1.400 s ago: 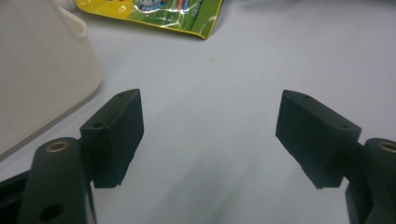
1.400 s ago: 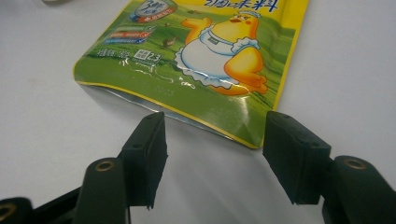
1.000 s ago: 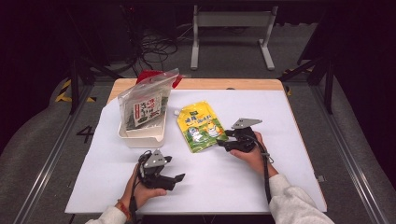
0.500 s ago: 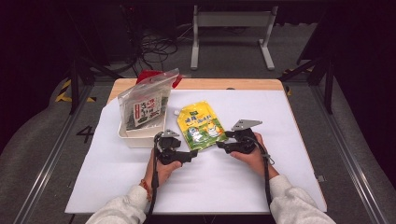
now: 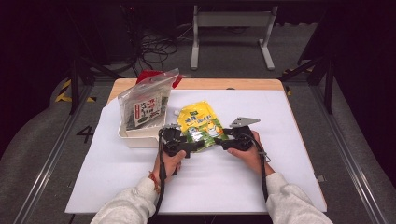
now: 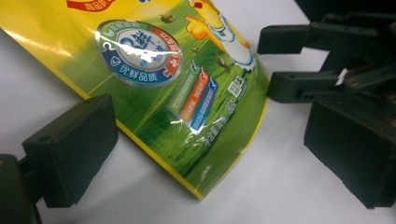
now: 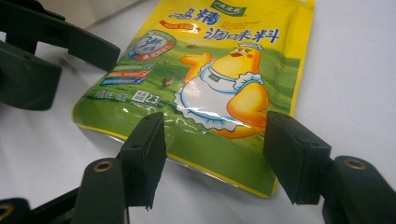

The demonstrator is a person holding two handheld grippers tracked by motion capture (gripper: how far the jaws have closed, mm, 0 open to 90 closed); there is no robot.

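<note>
The white-covered worktop (image 5: pixel 116 177) is seen with a white tray (image 5: pixel 135 139) at its left, in which a clear bag of dark seaweed (image 5: pixel 144 106) is leaned. Beside the tray, the yellow-green seasoning pouch (image 5: pixel 200 122) is laid flat near the middle. The left tongs (image 6: pixel 201 140) are spread wide, having just been opening, and the pouch's lower corner is straddled but not pressed. The right tongs (image 7: pixel 215 158) are held apart around the pouch's bottom edge, without visible contact.
</note>
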